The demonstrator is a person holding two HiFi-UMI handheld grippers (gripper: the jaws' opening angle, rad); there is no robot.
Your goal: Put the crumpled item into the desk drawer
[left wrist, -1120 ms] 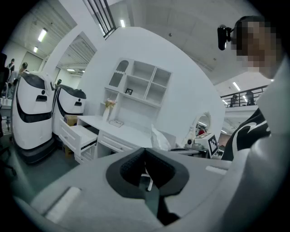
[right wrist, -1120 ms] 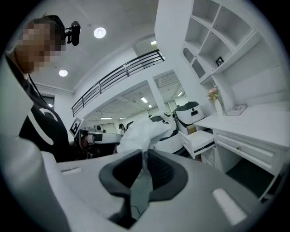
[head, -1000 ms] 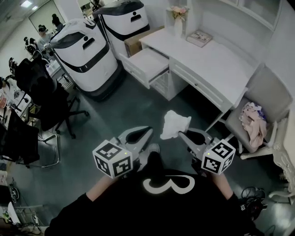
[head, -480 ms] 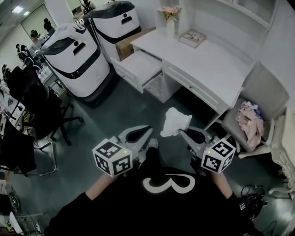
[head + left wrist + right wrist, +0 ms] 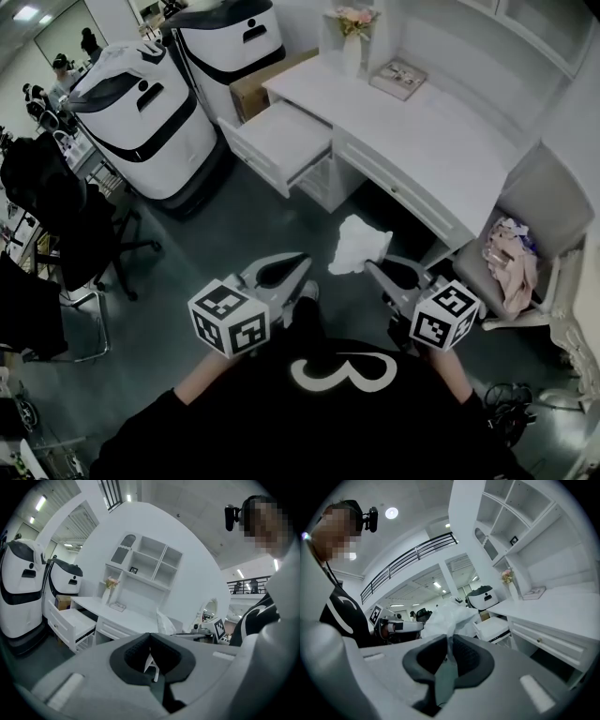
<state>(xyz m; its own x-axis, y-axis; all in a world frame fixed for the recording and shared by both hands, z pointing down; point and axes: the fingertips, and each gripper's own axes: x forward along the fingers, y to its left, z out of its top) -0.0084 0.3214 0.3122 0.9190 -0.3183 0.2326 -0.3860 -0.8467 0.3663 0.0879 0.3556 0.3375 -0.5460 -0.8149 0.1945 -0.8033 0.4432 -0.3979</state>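
Even, cool light from ceiling lamps (image 5: 391, 513) fills the room, and the white desk (image 5: 441, 122) glows without hard shadows. All views bend strongly toward dark, vignetted corners; the gripper views blur close up.

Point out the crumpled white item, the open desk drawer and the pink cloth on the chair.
crumpled white item (image 5: 359, 246): head view, middle of the wad.
open desk drawer (image 5: 279, 141): head view, its bare floor.
pink cloth (image 5: 508, 258): head view, middle of the heap.
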